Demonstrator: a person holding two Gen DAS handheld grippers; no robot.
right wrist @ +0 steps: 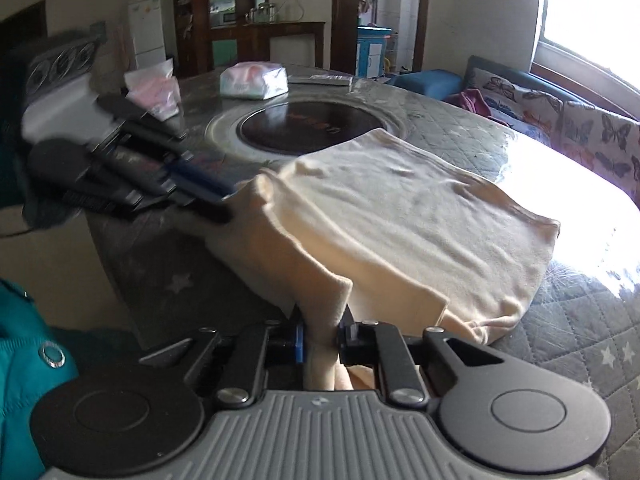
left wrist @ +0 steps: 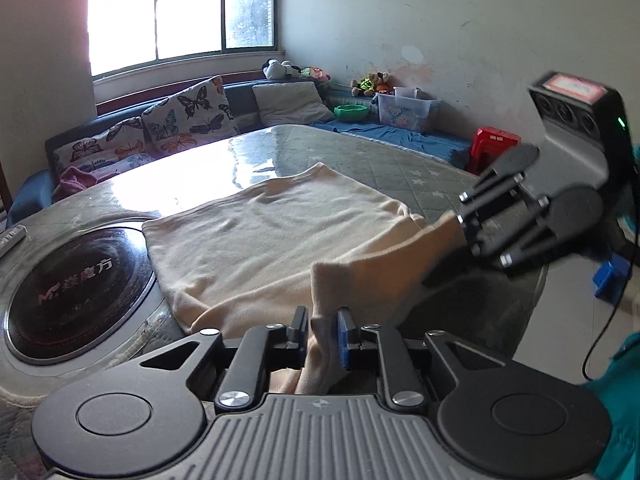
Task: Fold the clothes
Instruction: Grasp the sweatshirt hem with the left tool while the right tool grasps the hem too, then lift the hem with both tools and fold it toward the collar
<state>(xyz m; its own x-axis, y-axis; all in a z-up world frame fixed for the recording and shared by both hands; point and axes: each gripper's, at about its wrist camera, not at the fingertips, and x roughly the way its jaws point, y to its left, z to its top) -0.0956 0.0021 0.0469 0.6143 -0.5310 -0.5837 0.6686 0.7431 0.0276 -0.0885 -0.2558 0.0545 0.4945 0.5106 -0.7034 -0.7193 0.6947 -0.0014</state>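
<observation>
Our left gripper (left wrist: 322,330) and right gripper (right wrist: 322,334) each have their jaws clenched on a near corner of the cream garment (left wrist: 256,232). We should lift both corners level and carry them evenly toward the far edge. The garment looks soft and lightly creased, lying on the bench (left wrist: 392,160) beside the round cooktop (left wrist: 76,280).

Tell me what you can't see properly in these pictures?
- Left wrist view: the right gripper is blurred, so its grip on the cloth is fuzzy.
- Right wrist view: the left gripper is blurred too.
- Right wrist view: the near edge of the cloth disappears behind the right gripper.
- Left wrist view: glare from the window whitens part of the table.
- Left wrist view: the toys are too small to identify.
</observation>
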